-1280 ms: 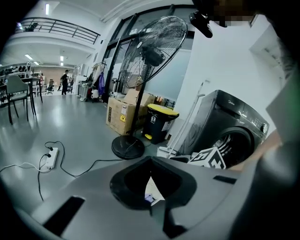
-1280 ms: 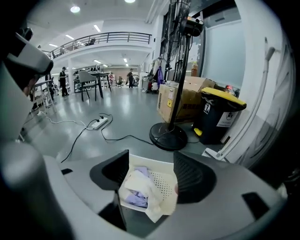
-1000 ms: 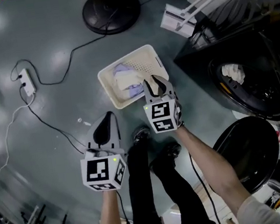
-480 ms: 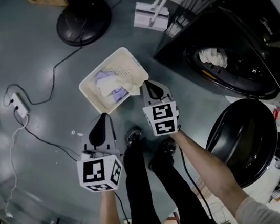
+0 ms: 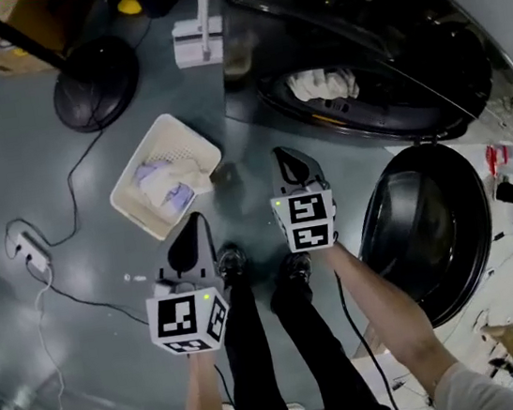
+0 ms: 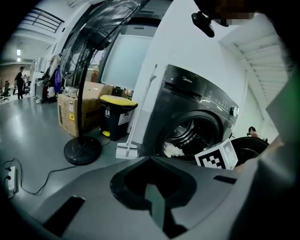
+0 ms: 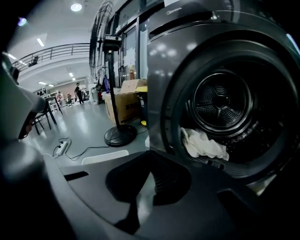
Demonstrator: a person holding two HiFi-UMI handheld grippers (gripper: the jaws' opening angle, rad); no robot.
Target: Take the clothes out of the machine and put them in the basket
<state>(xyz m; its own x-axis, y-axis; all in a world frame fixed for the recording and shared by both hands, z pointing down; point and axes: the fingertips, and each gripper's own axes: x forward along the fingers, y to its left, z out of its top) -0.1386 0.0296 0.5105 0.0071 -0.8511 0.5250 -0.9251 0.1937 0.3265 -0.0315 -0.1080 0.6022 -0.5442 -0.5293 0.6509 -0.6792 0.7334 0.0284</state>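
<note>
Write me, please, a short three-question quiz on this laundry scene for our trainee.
1. Fill in: the machine door stands ____.
2. True or false: the basket already holds clothes.
3. Where does the white cloth lie? A in the basket; B in the drum; C on the machine door.
Key: 1 open; 2 true; 3 B.

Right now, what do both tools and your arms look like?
The left tool and right tool match: grey bodies, dark tapered tips, each with a white cube bearing black square markers and a green light. Forearms are bare; a pale short sleeve shows on the right.
</note>
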